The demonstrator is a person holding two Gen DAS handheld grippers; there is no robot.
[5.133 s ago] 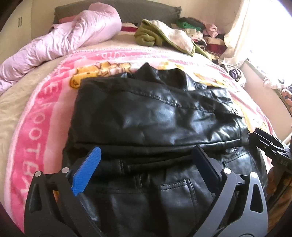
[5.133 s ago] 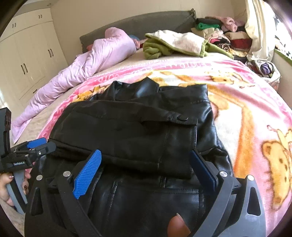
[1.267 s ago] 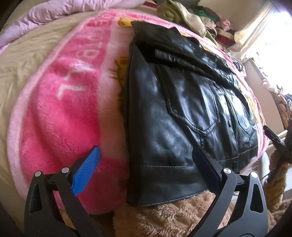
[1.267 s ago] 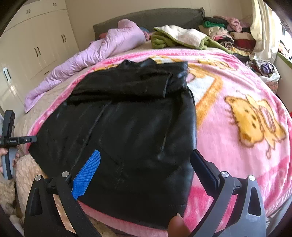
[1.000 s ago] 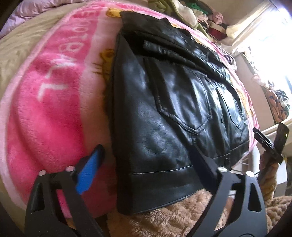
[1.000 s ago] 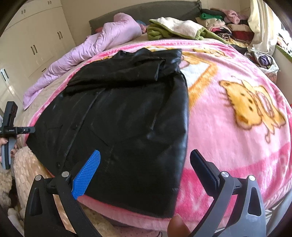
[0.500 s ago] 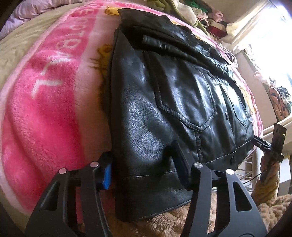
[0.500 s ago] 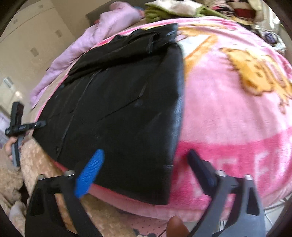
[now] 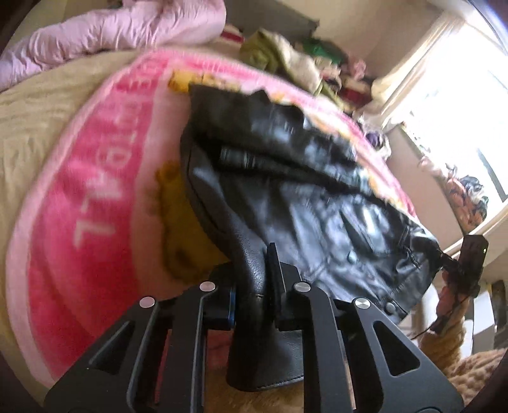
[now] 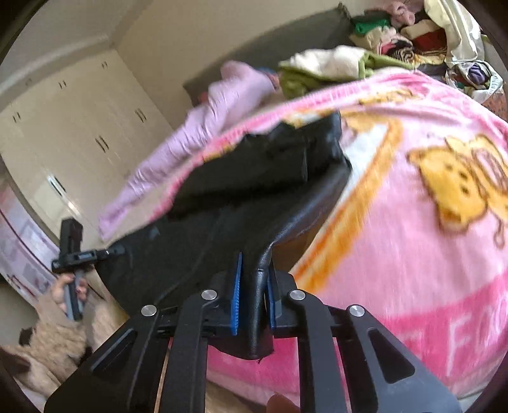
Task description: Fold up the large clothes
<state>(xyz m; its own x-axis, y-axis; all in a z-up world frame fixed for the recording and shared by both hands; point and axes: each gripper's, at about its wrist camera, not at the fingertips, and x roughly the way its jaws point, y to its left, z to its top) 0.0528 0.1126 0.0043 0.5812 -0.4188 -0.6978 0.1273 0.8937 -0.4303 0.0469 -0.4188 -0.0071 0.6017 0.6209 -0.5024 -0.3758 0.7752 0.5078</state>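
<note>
Pinching the near hem corner of the black leather jacket [image 9: 304, 190], the left gripper [image 9: 254, 286] fills the six o'clock part of the left wrist view; its jaws have just been closing and now press on a fold of the leather, which hangs down between them to a stitched edge. From that pinch the jacket runs up toward twelve o'clock and across toward three o'clock over the pink cartoon blanket [image 9: 95, 190], its collar end lying near twelve and its snap-buttoned hem stretched out to the right gripper [image 9: 457, 270], which shows small at three o'clock gripping the far hem corner. A lilac quilted garment [image 9: 120, 28] lies crumpled at eleven o'clock, a heap of assorted clothes [image 9: 292, 60] sits at one o'clock, and a bright window [image 9: 466, 95] glares at two o'clock; the whole picture is smeared. In the right wrist view, the right gripper [image 10: 254, 286] sits at six o'clock, its jaws likewise just closed and clamped on a narrow fold of the jacket [image 10: 241, 197] between the blue pads [image 10: 236, 295], with the corner of the hem dangling below them. The jacket spreads from there toward eleven o'clock on the blanket [image 10: 412, 254], whose yellow cartoon figure shows at three o'clock. At nine o'clock the left gripper [image 10: 108, 252] bites the other hem corner, with the person's hand [image 10: 68, 290] around its handle. Pale wardrobe doors [image 10: 79, 133] stand at ten o'clock, and the clothes heap [image 10: 381, 41] lies at one o'clock.
</note>
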